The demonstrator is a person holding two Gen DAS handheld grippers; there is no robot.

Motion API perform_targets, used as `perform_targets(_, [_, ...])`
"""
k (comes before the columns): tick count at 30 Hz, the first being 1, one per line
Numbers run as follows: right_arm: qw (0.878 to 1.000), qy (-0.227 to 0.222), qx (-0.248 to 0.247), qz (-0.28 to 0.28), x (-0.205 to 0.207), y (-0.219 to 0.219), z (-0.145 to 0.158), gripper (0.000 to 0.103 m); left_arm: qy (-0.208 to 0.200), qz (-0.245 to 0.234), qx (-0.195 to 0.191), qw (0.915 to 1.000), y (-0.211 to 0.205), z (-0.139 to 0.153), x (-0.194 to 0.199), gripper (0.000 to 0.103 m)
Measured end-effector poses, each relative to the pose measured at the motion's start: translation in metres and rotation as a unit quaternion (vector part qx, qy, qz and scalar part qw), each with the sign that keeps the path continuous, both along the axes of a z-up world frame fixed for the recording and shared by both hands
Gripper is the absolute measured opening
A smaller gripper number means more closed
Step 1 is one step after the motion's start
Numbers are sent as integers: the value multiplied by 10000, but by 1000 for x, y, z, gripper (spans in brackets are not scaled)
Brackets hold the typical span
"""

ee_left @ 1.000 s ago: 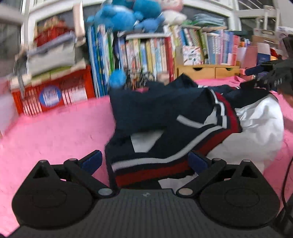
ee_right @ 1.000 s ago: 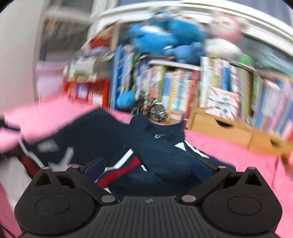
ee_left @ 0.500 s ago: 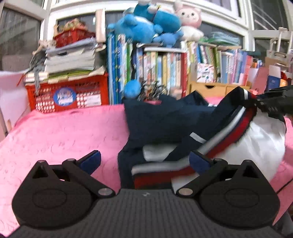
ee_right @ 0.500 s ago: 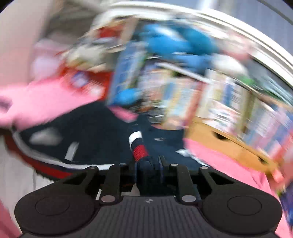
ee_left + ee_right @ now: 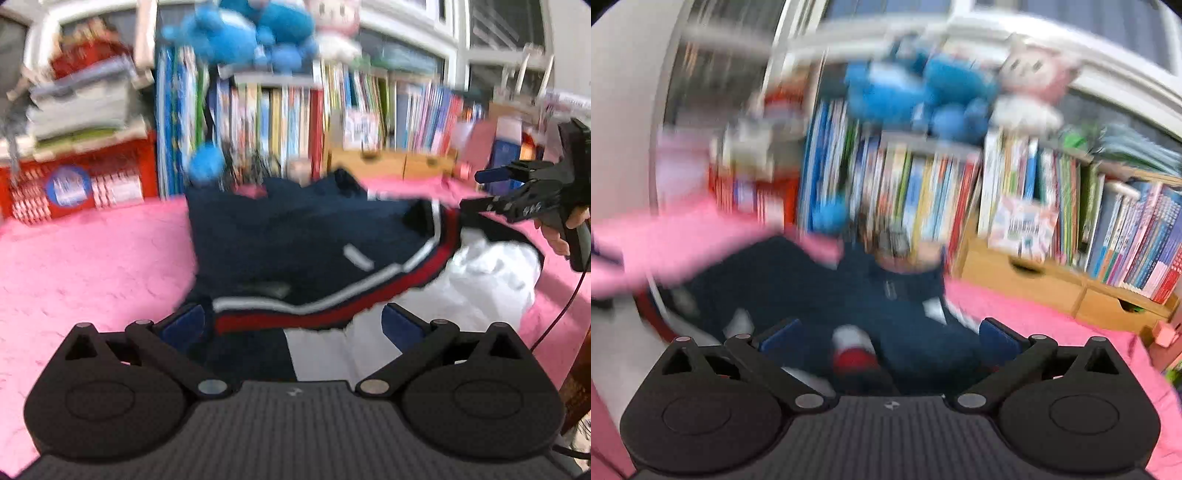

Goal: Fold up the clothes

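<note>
Navy zip-up jacket with red-white stripes [image 5: 295,236] is left half-folded on the pink bedspread [image 5: 92,251]; both claws [image 5: 291,325] [image 5: 886,336] are spread apart, so the striped hem probably gets grabbed next.

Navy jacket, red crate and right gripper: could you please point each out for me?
navy jacket [image 5: 295,236], left wrist view, dark back panel.
red crate [image 5: 77,181], left wrist view, front face.
right gripper [image 5: 480,188], left wrist view, between its fingers.

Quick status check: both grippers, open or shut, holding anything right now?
Left gripper: open, holding nothing, hem of the navy jacket between its fingers.
Right gripper: open, holding nothing, striped cuff lying loose between its fingers.
</note>
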State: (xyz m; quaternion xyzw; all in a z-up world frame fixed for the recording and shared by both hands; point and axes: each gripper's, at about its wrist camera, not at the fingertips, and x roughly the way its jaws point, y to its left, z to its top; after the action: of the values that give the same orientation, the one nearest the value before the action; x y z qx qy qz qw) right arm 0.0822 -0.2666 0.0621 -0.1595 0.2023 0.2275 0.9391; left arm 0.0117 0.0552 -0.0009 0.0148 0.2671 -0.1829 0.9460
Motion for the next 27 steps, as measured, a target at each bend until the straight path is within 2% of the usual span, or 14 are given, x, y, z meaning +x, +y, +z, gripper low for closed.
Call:
perform_targets(3, [9932,519,-1034,-146,18,29,-39,102,390,350,296,9982,-17,-18,16,103])
perform_targets(6, [9949,535,-846,-87,15,44,-55,82,267,566,336,9975,-25,-27,10,98])
perform_targets(7, [9960,669,-586,-103,15,43,-53,51,105,600,324,9976,-24,-23,5,90])
perform_targets(8, [9963,776,-348,-137,14,43,-51,28,-59,633,311,9975,-23,-19,-1,78])
perform_targets(9, [9968,702,-257,-278,11,44,-48,25,-224,666,298,9971,-22,-15,-7,72])
perform_targets(11, [9983,343,-46,-464,-2,41,-33,18,-468,707,142,9963,-17,0,-13,40])
perform_targets(12, [9982,159,190,-555,-12,36,-22,17,-618,761,59,9952,-14,10,-15,37])
perform_targets(15, [9916,-194,1048,-732,-34,10,12,17,-1053,772,-373,9907,-5,39,-17,36])
perform_targets(18, [9810,-358,1712,-834,-54,-19,36,19,-1293,824,-290,9878,-7,53,-10,47])
perform_targets(19, [9797,-331,1716,-983,-51,-24,35,28,-1292,840,-207,9878,-8,54,-7,64])
perform_targets(20, [9784,-299,1695,-1145,-49,-29,34,53,-1162,815,-163,9897,-9,53,-4,86])
perform_targets(22, [9824,-112,1326,-1313,-48,-35,20,85,-820,557,-182,9949,-9,43,0,99])
perform_targets(25, [9899,227,767,-1172,-49,-43,-2,88,-294,66,-97,9995,-13,24,7,103])
perform_targets(27, [9931,290,656,-923,-53,-48,-9,94,77,-101,128,9998,-21,9,16,103])
